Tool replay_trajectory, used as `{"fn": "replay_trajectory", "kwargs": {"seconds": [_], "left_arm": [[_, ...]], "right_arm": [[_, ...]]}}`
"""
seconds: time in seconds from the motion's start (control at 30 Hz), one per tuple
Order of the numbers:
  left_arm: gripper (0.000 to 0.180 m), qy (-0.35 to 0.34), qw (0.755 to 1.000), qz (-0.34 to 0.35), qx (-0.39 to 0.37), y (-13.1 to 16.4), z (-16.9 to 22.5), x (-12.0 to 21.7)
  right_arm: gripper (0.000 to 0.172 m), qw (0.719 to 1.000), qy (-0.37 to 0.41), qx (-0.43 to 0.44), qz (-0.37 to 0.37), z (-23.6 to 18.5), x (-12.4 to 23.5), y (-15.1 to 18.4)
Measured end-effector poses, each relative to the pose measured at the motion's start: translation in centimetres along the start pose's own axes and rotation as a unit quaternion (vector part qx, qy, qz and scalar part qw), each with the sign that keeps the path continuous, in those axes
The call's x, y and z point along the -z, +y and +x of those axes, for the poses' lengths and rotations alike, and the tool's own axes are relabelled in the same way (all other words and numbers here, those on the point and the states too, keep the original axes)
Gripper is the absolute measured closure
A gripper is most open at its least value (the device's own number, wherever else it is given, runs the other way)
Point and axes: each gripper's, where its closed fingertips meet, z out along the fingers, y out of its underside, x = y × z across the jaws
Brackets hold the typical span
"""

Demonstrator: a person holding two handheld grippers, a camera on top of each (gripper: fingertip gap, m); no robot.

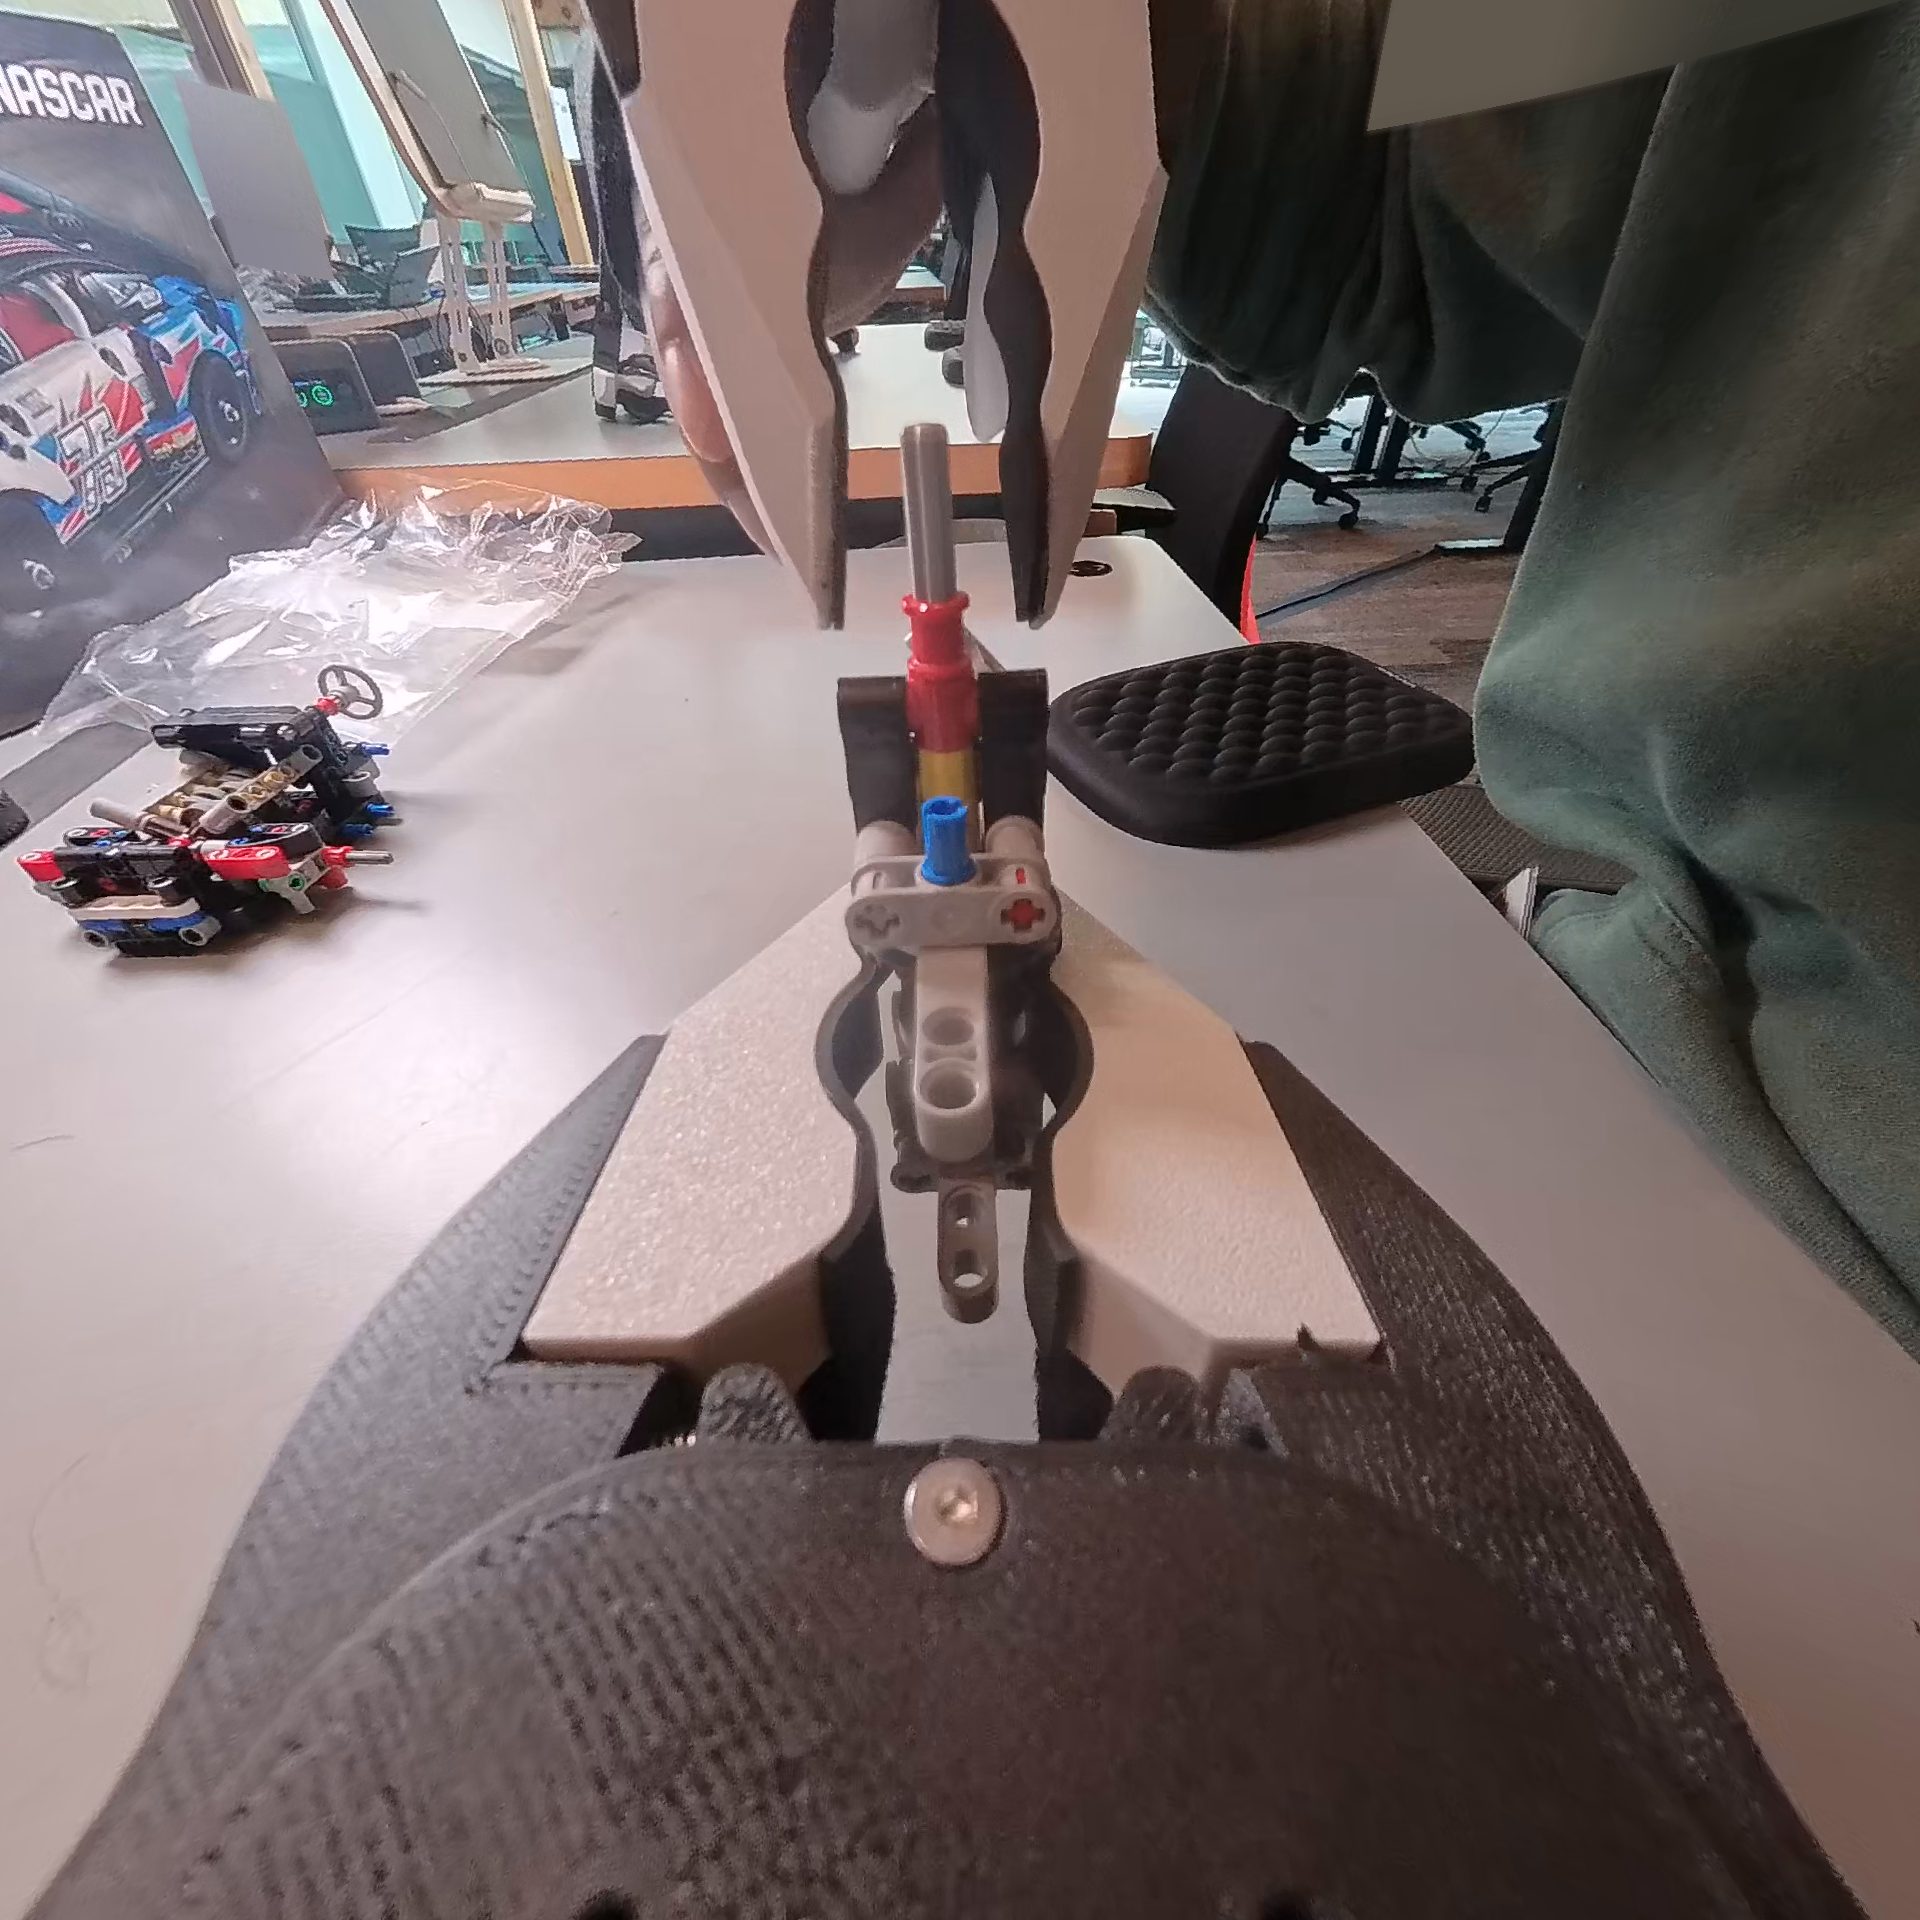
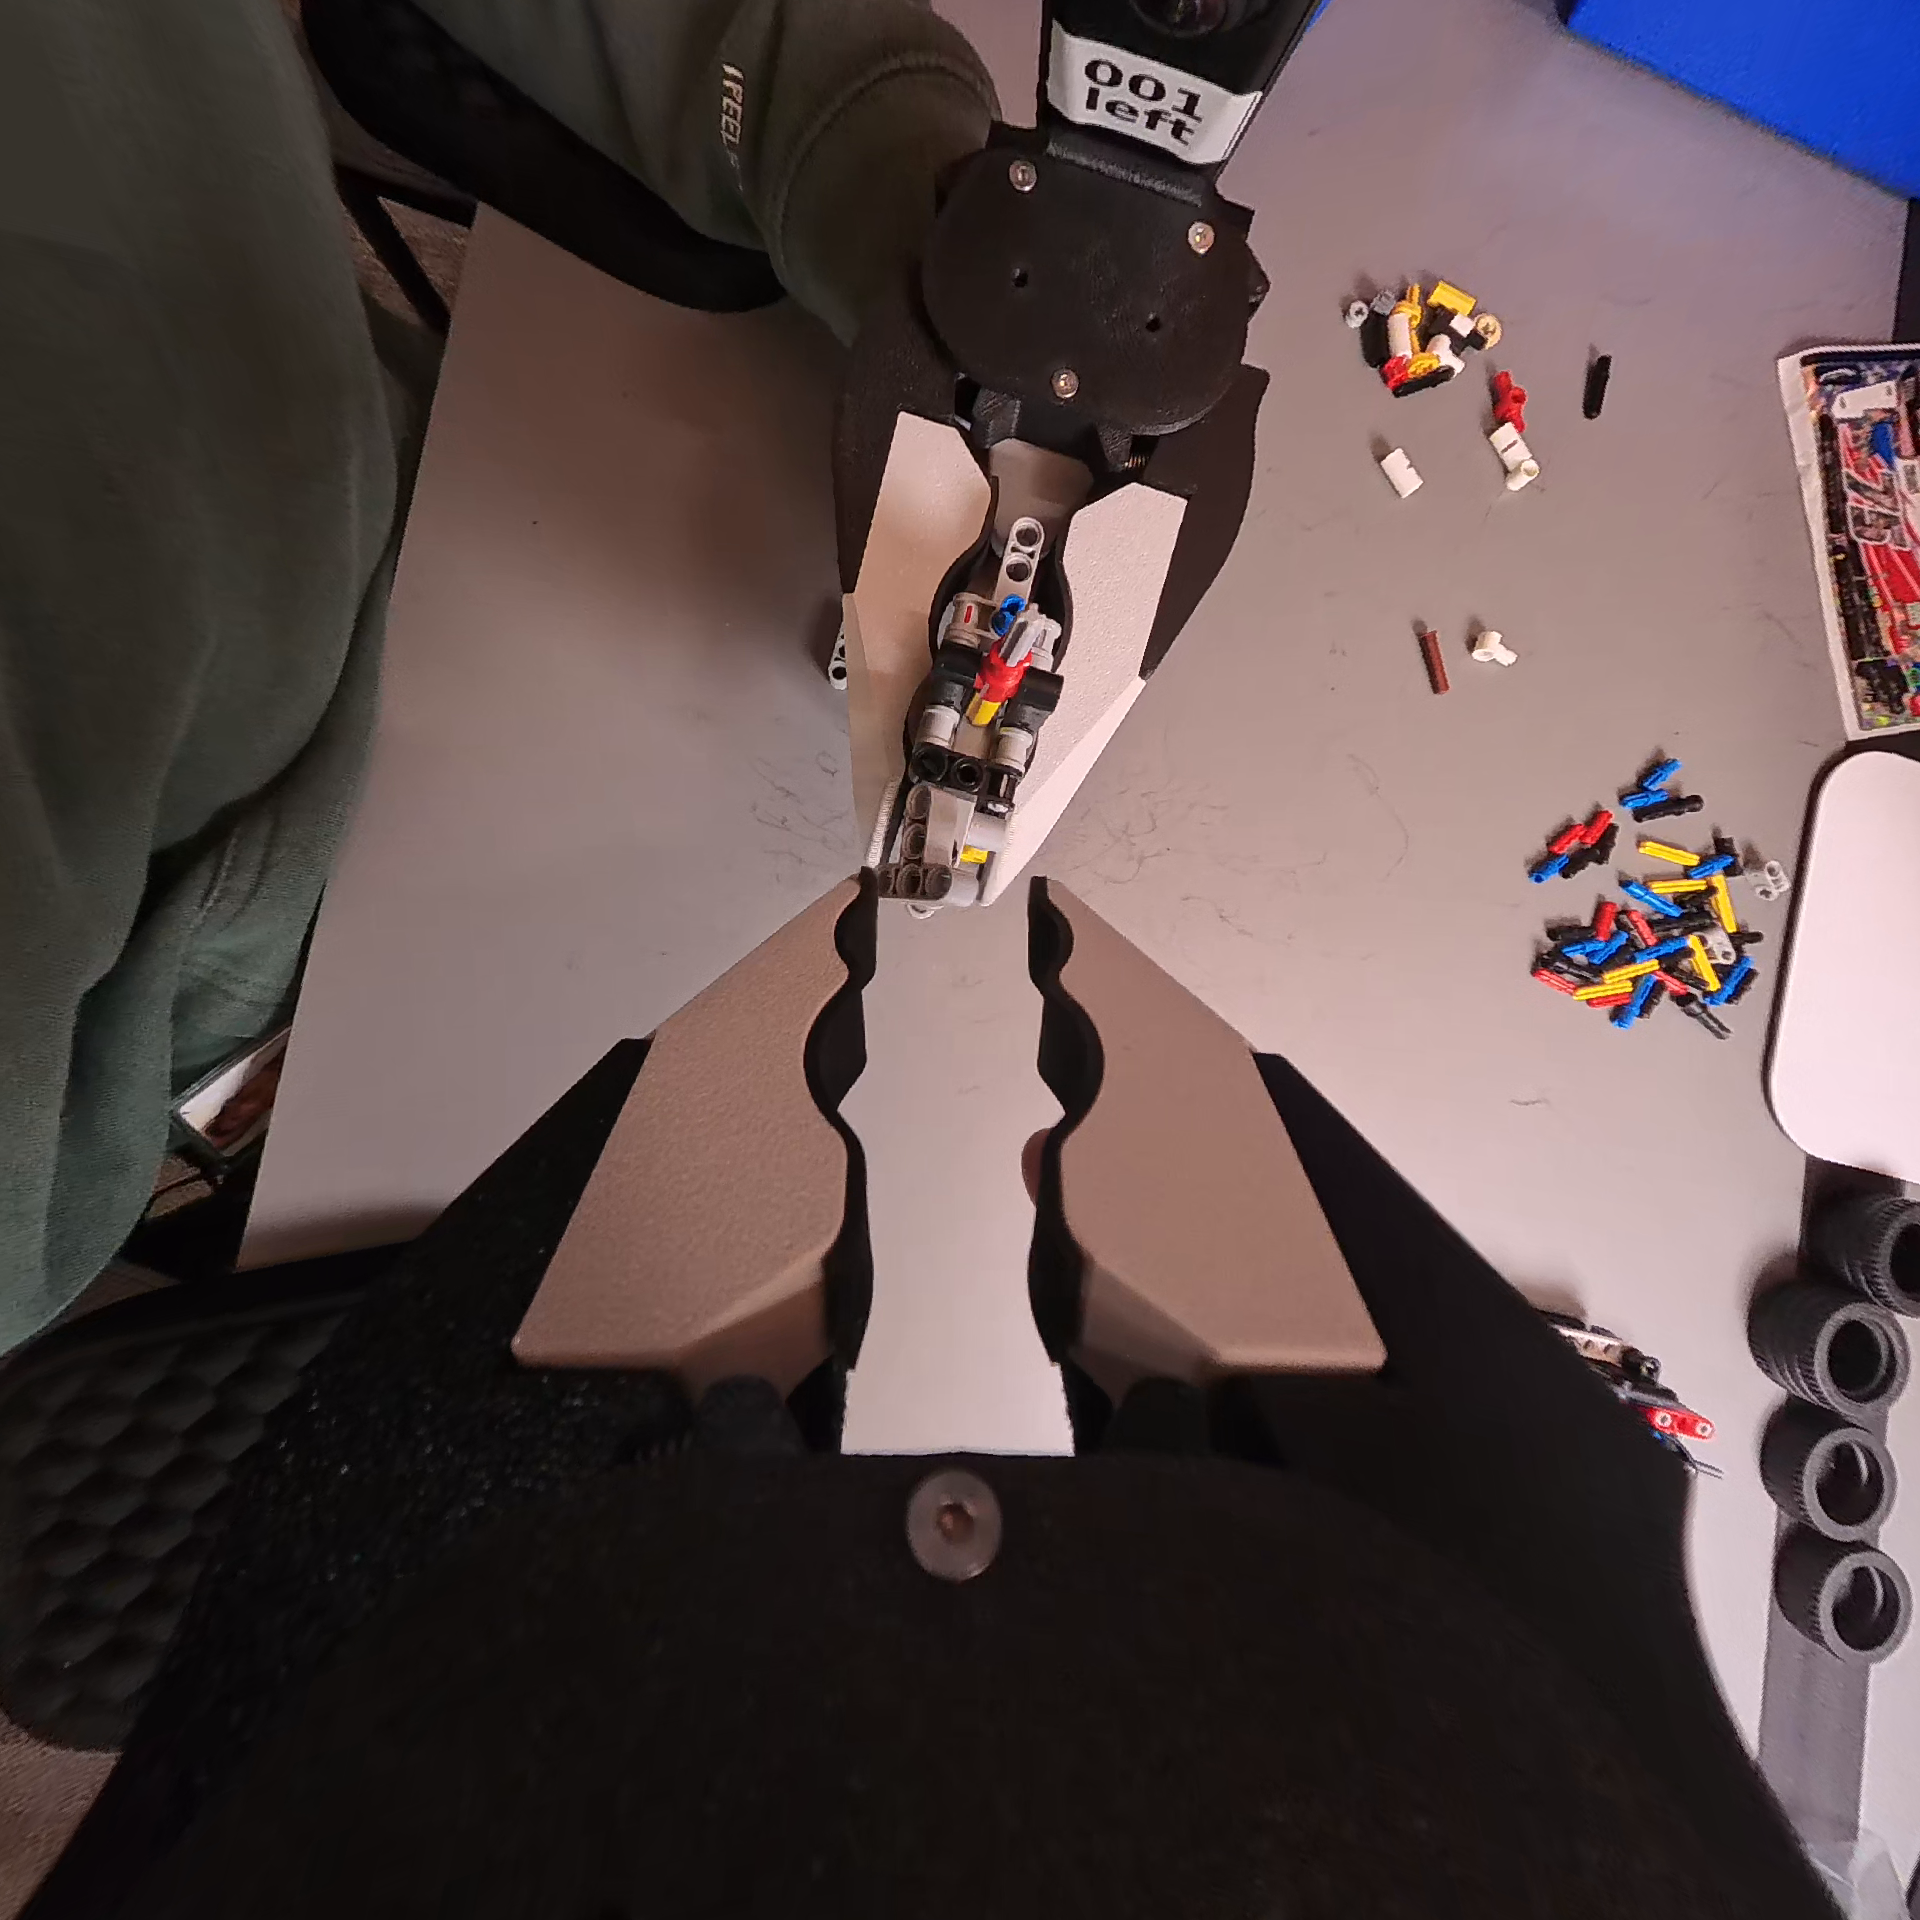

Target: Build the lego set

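Observation:
My left gripper (image 1: 951, 935) is shut on a small brick assembly (image 1: 951, 904) of grey and black beams, held just over the grey table (image 1: 364, 1091). A blue pin (image 1: 943, 840) and a grey axle (image 1: 923, 509) with red and yellow bushes stand up from it. My right gripper (image 1: 932, 613) hangs above, open, one finger on each side of the axle without touching it. In the right wrist view the right gripper (image 2: 951, 888) is open and empty, its tips just beyond the front end of the assembly (image 2: 977, 707) held by the left gripper (image 2: 940, 878).
A partly built chassis (image 1: 218, 831), a clear plastic bag (image 1: 364, 582) and a box with a race car picture (image 1: 104, 343) lie to the left. A black dimpled pad (image 1: 1262, 738) is on the right. Coloured pins (image 2: 1652, 925), loose parts (image 2: 1423, 332) and tyres (image 2: 1839, 1475) lie nearby. The left gripper's tips are roughly 5 cm from the right gripper's.

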Motion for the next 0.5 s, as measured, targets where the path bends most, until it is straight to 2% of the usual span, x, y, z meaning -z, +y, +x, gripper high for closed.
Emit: {"fn": "replay_trajectory", "kwargs": {"seconds": [0.03,0.27,0.5], "left_arm": [[0.159,0.001,1.000,0.001,0.002,0.0,0.0,0.0],[0.159,0.005,1.000,0.002,0.013,0.0,0.0,0.0],[0.159,0.007,0.999,0.005,0.053,0.0,-0.5,0.3]], "right_arm": [[0.144,1.000,0.002,0.000,0.002,0.0,0.1,0.0],[0.145,1.000,0.014,0.002,0.024,-0.1,0.3,-0.4],[0.134,0.987,0.119,0.098,0.053,0.0,0.4,-1.1]]}}
